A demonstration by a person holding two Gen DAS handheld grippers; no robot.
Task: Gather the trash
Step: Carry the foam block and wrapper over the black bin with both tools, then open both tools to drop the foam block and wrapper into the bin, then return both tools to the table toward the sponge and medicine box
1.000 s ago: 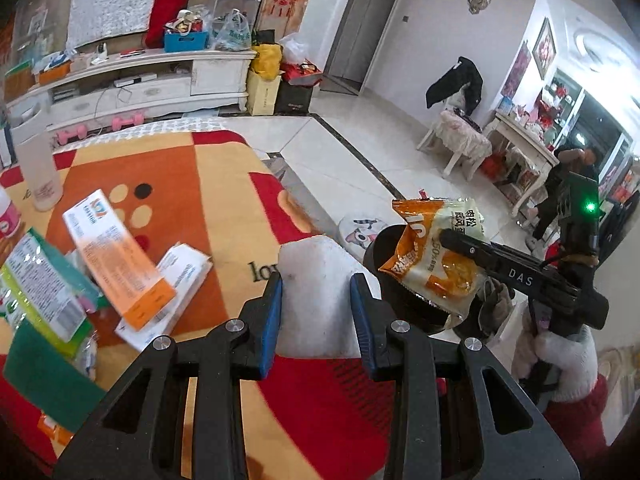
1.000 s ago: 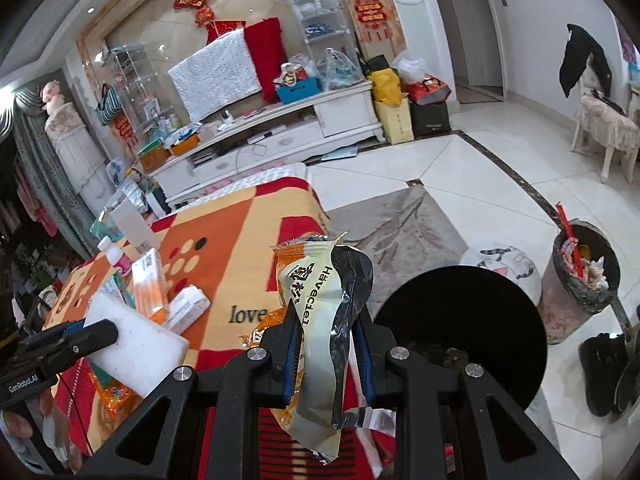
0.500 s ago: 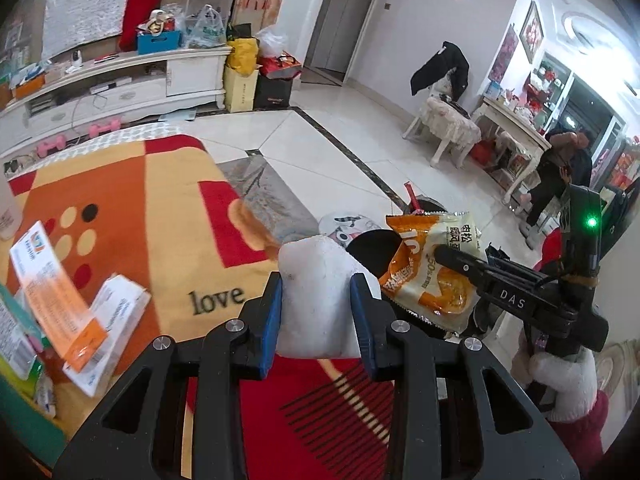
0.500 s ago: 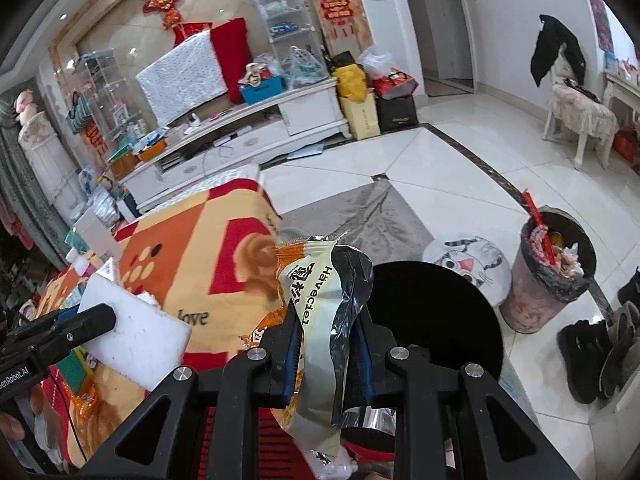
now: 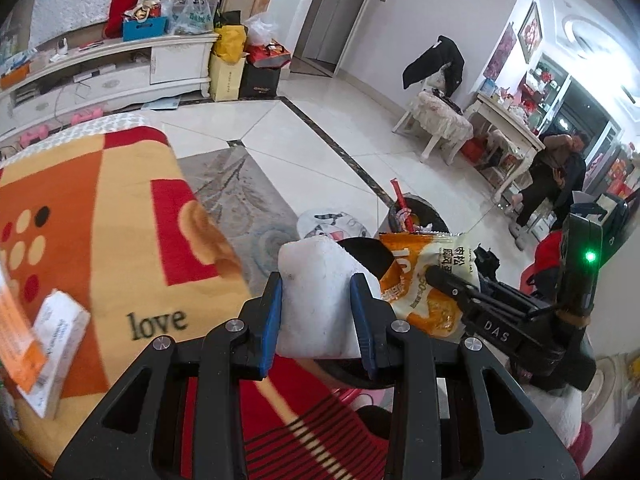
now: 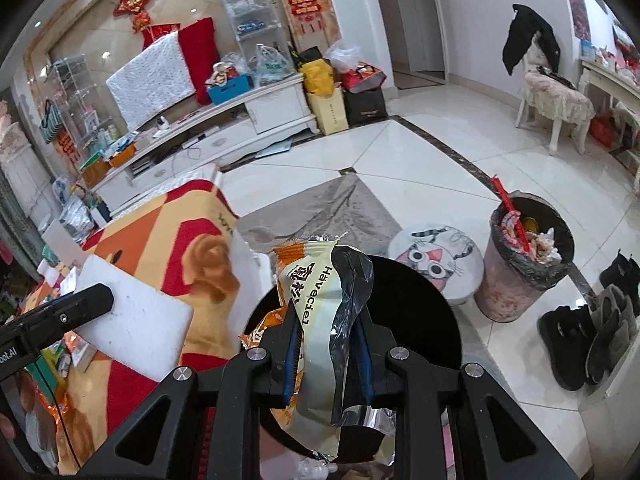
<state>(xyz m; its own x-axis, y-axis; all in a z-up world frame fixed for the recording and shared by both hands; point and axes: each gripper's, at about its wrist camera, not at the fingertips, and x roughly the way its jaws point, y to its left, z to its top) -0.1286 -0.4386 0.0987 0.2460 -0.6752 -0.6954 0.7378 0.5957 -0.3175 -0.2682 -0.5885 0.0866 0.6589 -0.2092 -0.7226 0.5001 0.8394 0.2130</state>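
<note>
My left gripper (image 5: 318, 312) is shut on a white foam block (image 5: 320, 300), held past the table's right edge. The block also shows in the right wrist view (image 6: 136, 320). My right gripper (image 6: 328, 356) is shut on an orange and white snack wrapper (image 6: 324, 320), held over a black round bin (image 6: 420, 320) beside the table. The wrapper (image 5: 428, 280) and the right gripper (image 5: 444, 280) also show in the left wrist view, just right of the foam block.
The table has an orange, red and yellow cloth (image 5: 120, 240) with boxes (image 5: 52, 344) at its left. A full lined trash bin (image 6: 524, 256) and a cat-face stool (image 6: 436, 260) stand on the tiled floor. Black boots (image 6: 584, 332) lie at right.
Both grippers have moved right, off the table toward the black bin, each still holding its item. The boxes on the cloth have slid toward the left edge of view.
</note>
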